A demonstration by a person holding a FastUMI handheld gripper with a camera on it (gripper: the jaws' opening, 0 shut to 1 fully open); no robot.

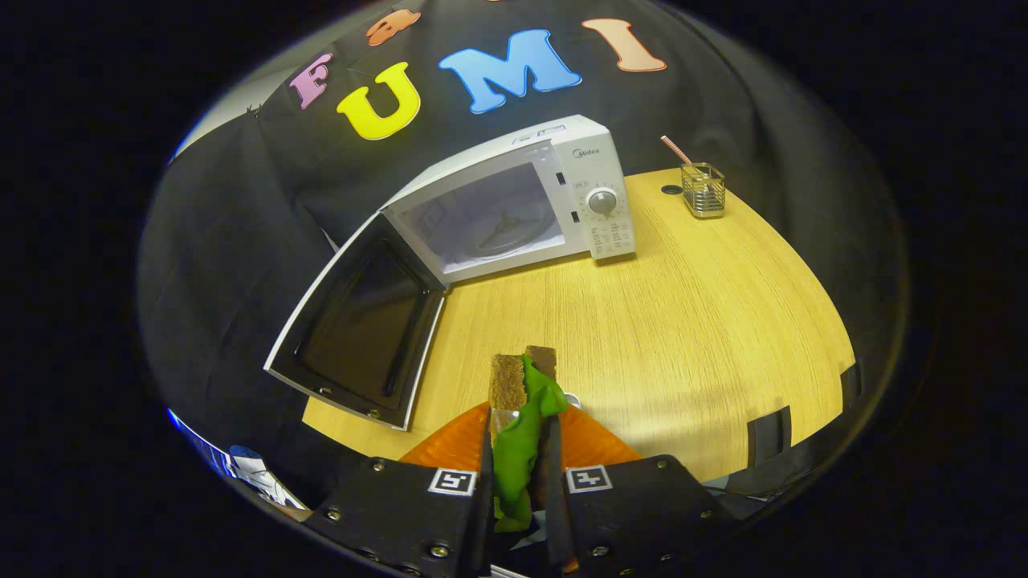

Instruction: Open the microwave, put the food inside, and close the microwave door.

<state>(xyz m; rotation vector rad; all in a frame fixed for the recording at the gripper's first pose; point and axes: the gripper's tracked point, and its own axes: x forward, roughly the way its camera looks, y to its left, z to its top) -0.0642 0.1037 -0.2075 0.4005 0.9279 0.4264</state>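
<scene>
- Gripper view looks forward over a wooden table [683, 321] toward the microwave [522, 201], which stands at the far side against the black cloth wall.
- Its door [361, 329] is swung wide out on the left hinge, so the cavity faces the gripper with nothing in front of it — the opening step looks done, and the way in for the food is free.
- Inside the cavity a round turntable [502, 233] shows faintly; I judge that is where the food should end up.
- The gripper [522, 441] carries the food: a sandwich [522, 401] of two brown bread slices with a green leaf hanging out between them.
- The sandwich stands on edge between the fingers, one slice against each, and sticks out ahead of the tips. Held upright like this it is narrow and should pass the door frame easily.
- Jaws: drawn in narrow, both fingers pressing on the sandwich from either side — a firm hold as far as I can judge, though the leaf droops loose between them.
- Just under and behind the sandwich lies an orange plate [598, 440], partly hidden by the fingers; whether the sandwich is lifted clear of it I cannot tell.
- The sandwich is well apart from the microwave, with bare table between them, so the carry into the cavity is not yet done.
- Off to the right of the microwave, a wire holder [703, 191] with a striped straw [675, 149] stands clear of the path.
</scene>
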